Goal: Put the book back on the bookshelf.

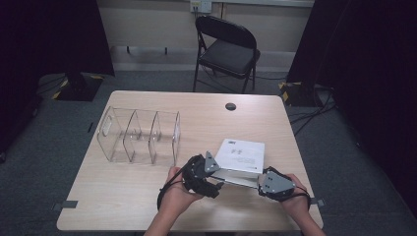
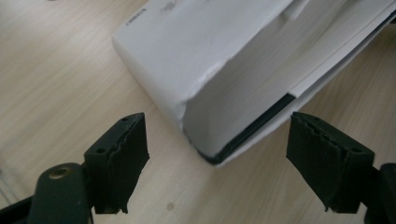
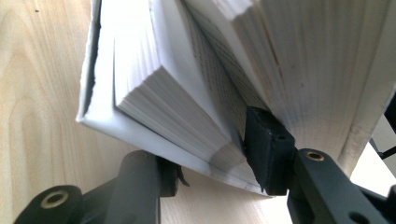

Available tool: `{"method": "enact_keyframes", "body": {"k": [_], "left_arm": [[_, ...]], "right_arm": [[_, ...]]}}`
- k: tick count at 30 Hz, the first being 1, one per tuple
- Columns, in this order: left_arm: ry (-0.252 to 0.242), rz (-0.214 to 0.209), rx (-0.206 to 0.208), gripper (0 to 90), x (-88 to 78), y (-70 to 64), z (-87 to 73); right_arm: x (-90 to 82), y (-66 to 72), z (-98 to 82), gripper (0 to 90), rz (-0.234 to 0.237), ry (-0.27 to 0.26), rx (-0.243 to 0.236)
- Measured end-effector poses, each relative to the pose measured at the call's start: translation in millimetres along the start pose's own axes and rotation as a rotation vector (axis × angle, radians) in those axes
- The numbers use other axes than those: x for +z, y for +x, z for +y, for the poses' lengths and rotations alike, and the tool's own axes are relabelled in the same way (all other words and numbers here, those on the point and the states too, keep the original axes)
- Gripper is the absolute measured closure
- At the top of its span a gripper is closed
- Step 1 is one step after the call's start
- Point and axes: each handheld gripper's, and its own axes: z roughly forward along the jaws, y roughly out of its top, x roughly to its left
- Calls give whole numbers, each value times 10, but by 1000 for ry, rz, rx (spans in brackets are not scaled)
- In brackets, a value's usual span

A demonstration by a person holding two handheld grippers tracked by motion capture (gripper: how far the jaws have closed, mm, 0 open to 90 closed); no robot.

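Note:
A thick white book (image 1: 242,155) lies on the wooden table (image 1: 128,196), its near edge lifted off the surface. My right gripper (image 1: 261,183) is at the book's near right corner. In the right gripper view, my right gripper (image 3: 217,163) is shut on the book (image 3: 187,70): one jaw sits under the bottom cover and the other is wedged between the pages. My left gripper (image 1: 217,185) is at the book's near left corner. In the left gripper view, my left gripper (image 2: 217,128) stands open, and the corner of the book (image 2: 210,60) is just ahead of its jaws, untouched.
A clear plastic divider rack (image 1: 140,135) stands on the table's left half. A round black cable hole (image 1: 230,106) sits near the far edge. A black folding chair (image 1: 228,49) stands behind the table. Dark curtains hang at both sides.

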Motion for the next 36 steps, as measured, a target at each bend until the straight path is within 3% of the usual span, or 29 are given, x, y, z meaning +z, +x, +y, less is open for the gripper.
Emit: {"method": "enact_keyframes", "body": {"k": [2,3,10,16,21,25,27,35,36], "left_arm": [[24,16,-1,197,36,34,-88],[17,10,-27,197,71,54,-158],[78,13,-42,199,282,99,-380],[91,25,-84,201,438,122,-483],[105,25,-82,196,514,128,-542],[66,13,-78,171,511,121,-608],[56,-25,-86,171,508,138,-640],[4,-47,-60,104,506,143,-725],[-24,-51,-59,92,518,143,-752]], "right_arm": [[-7,-18,23,588,15,21,-17],[-13,-30,27,588,22,23,-19],[-71,-146,70,617,42,34,8],[-99,-211,89,622,63,43,22],[-114,-274,110,623,84,46,49],[-118,-315,156,625,100,67,63],[-120,-337,179,628,108,80,62],[-125,-409,255,657,111,116,54],[-129,-431,272,663,117,124,47]]}}
